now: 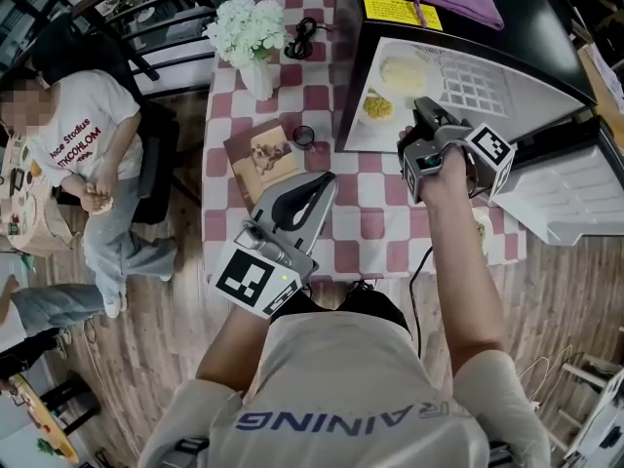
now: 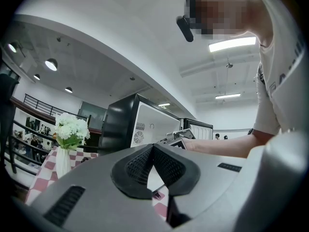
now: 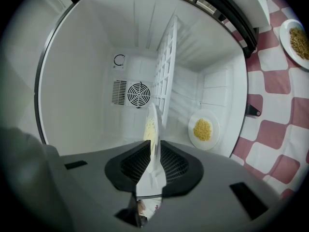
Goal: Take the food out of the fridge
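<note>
A small fridge [image 1: 458, 86] stands open on the checked table [image 1: 380, 222], its white inside facing me. My right gripper [image 3: 153, 151] reaches into it and is shut on the rim of a white plate of pale food [image 3: 151, 129], seen edge-on between the pads. In the head view that plate [image 1: 405, 71] lies just beyond the right gripper [image 1: 427, 115]. A second plate with yellow food [image 3: 203, 129] sits deeper inside, also seen as the yellow plate [image 1: 377, 107]. My left gripper [image 1: 327, 185] hovers level over the table, shut and holding nothing [image 2: 152, 151].
A wire shelf [image 3: 164, 76] divides the fridge. Its open door [image 1: 570, 193] lies to the right. A third plate of food [image 3: 299, 40] rests on the table. A vase of white flowers [image 1: 252, 37] and a picture card [image 1: 265, 154] stand left. A person [image 1: 88, 154] sits beside the table.
</note>
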